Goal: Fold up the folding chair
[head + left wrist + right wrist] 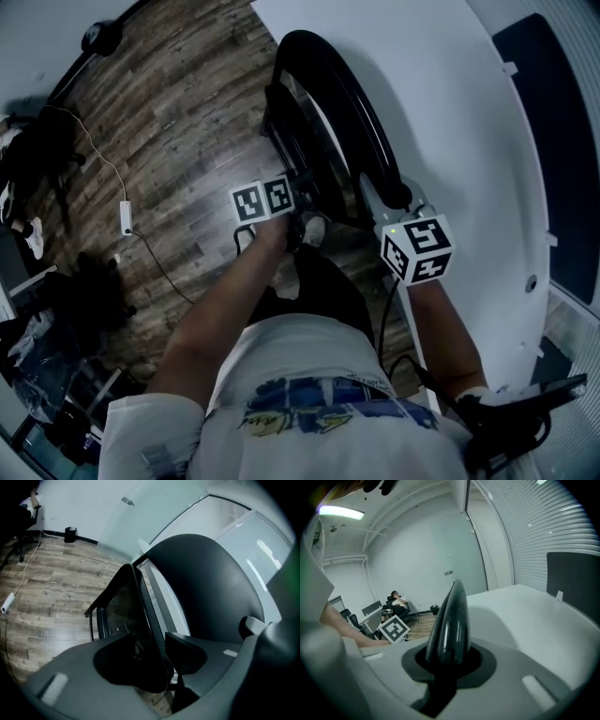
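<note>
The black folding chair (323,122) stands on the wood floor against a white wall. My left gripper (302,223) reaches its seat side. In the left gripper view the seat's thin edge (140,602) runs between the jaws of the left gripper (161,656), and a sliver of gap shows beside the right pad (187,653), so it stands open. The rounded backrest (206,588) rises on the right. My right gripper (447,660) is shut on the glossy top rim of the backrest (452,620), near the chair's upper end (394,195).
A white wall (441,103) lies right behind the chair. A power strip (126,217) with a cable lies on the floor (178,103) to the left. A black bin (70,534) stands by the far wall. A person (396,603) sits far back.
</note>
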`<state>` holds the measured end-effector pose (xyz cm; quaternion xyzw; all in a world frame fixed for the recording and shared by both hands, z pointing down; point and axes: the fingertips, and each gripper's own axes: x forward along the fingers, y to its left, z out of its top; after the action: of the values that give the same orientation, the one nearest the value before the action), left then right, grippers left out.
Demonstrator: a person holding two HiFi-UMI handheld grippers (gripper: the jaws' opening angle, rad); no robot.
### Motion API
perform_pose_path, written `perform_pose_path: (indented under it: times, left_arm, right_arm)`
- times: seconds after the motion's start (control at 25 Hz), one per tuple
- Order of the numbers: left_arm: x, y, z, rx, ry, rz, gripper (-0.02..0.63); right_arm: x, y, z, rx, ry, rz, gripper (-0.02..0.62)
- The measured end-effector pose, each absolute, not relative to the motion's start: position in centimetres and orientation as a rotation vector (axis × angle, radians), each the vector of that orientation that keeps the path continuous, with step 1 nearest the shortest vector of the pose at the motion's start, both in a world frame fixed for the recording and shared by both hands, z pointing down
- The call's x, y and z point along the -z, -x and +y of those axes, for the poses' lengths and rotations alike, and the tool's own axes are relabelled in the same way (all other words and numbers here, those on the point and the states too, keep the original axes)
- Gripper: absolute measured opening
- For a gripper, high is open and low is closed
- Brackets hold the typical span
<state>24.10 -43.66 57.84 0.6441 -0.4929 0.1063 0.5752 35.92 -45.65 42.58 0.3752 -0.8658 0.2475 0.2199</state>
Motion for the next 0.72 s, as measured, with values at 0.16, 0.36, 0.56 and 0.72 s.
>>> perform_pose_path:
  times: [0.16,0.36,0.56,0.72]
  left_arm:
    - [-55.2,-22.0,-42.2,-0.229,-1.574,-1.14,0.209]
    - [-52.4,-20.2,-41.0,-0.212,-1.659,-1.115,0.209]
    - [-49.0,-18.7,-39.7,-0.229,-1.775,-1.095,0.209]
    - [-45.8,-16.6,-38.6,-0.254,-1.894,-1.107,0.209]
  right_arm:
    - [-42.3,-35.7,-45.6,-0.679,-1.054,-2.384,0.075]
    - [-42.2,-36.3,-45.6,-0.683,-1.074,-2.365,0.091]
    - [-41.3,-37.7,-44.5,-0.664,-1.142,-2.304,0.133]
    - [-40.4,-39.6,-42.9,-0.652,-1.248,-2.234,0.146]
